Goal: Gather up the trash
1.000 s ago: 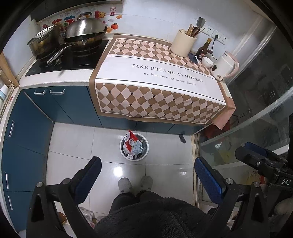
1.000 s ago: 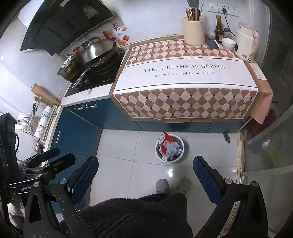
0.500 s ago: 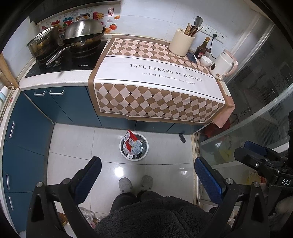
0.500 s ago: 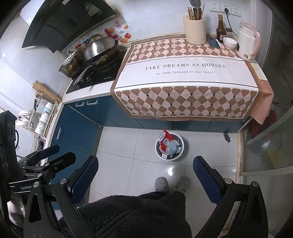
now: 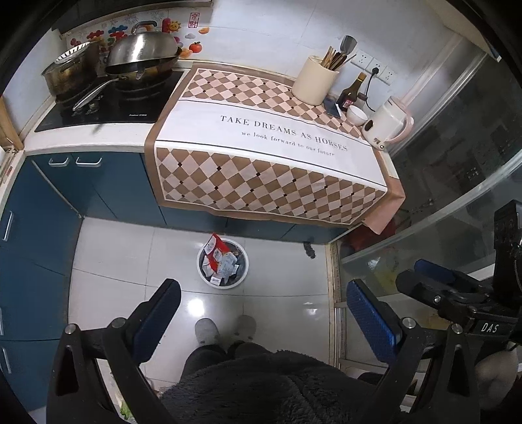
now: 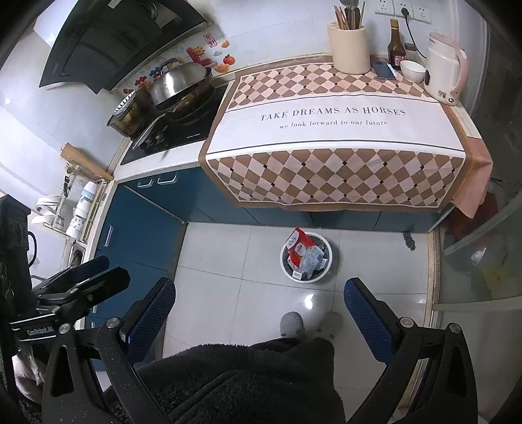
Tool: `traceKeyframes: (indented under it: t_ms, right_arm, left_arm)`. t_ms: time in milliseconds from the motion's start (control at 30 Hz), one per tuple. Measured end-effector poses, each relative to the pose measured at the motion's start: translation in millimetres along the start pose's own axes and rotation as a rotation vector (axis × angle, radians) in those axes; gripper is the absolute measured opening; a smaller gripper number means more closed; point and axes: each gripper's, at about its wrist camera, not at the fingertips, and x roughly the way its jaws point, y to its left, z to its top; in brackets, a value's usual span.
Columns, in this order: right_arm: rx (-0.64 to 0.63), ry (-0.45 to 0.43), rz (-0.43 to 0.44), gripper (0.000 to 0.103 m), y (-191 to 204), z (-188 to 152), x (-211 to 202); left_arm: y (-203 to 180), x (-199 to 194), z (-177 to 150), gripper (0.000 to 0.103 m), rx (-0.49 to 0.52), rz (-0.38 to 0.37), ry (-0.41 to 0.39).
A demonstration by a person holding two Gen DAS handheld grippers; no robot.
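The checkered cloth (image 6: pixel 336 130) over the desk reads "TAKE DREAMS AS HORSES", with "we look forward to our future" beneath. The right claw (image 5: pixel 473 306), seen from the left wrist, bears "DAS". The red wall sticker (image 5: pixel 194 20), stove label and trash wrappers are illegible.

The scene is being lit evenly and fairly brightly from overhead. A lamp is being mirrored as a small white glare spot on the glossy floor tiles (image 5: pixel 195 305), seen also in the right wrist view (image 6: pixel 308 300). Only soft shadows are being cast under the counter cloth (image 5: pixel 261 137). Straight edges are being bent strongly by the fisheye lenses, and the corners are being darkened to black. Focus is being held sharply throughout, printed lettering included.
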Motion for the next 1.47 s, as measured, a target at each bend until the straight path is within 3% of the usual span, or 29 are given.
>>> traceKeyframes:
  t_ms: [733,1467]
  right_arm:
    - [-0.002,0.023,0.007,0.103,-2,13,8]
    - [0.001,0.028,0.02,0.103,-3,16,10]
  left_arm:
    - [-8,12,5,0.103,0.015,0.005,0.022]
    - [-4,8,14,0.103,0.02,0.015,-0.006]
